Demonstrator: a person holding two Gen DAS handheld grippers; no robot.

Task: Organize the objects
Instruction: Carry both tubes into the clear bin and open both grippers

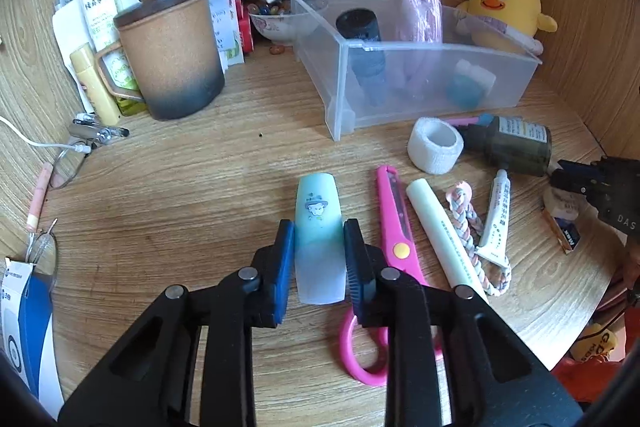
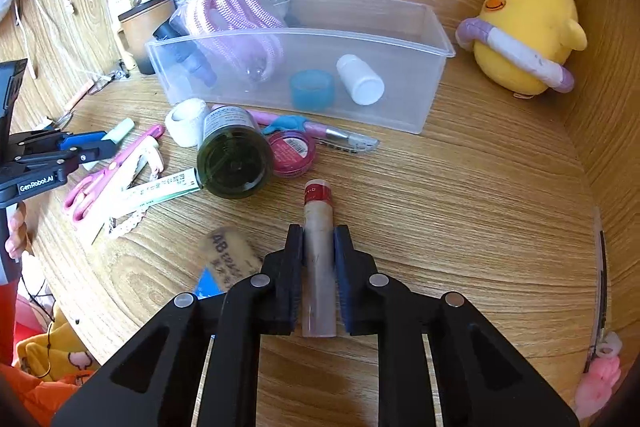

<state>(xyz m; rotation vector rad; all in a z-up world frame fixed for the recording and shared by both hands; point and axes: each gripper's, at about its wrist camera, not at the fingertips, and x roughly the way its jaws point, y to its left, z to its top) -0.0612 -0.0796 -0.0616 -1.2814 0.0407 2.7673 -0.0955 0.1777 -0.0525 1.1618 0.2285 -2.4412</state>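
Wood-grain table (image 1: 192, 187) runs up into wooden walls on both sides, and it is crowded: a clear plastic bin (image 1: 420, 83) at the back, a lidded brown mug (image 1: 172, 55) to one side, a yellow plush chick (image 2: 528, 27) in the corner, and loose bits strewn in front of the bin.

Both of my tongs have something. My left tongs (image 1: 319, 259) are clenched on a pale blue-green tube with a cartoon print (image 1: 318, 227), pads pressing its two long sides while it lies flat on the table. Pink scissors (image 1: 390, 219) lie just beside it. My right tongs (image 2: 319, 267) are clenched on a slim stick with a red band (image 2: 318, 227), also lying flat, with an eraser (image 2: 230, 255) just beside it.

I judge this to be the pick-up step, grips made but nothing lifted yet. Next I would raise both pieces straight up, so the scissors and eraser stay put, then carry them over the near wall of the bin, where a blue cap (image 2: 312, 89) and a white bottle (image 2: 360, 85) already sit, and let go low inside. The tube looks smooth, so it may slip.
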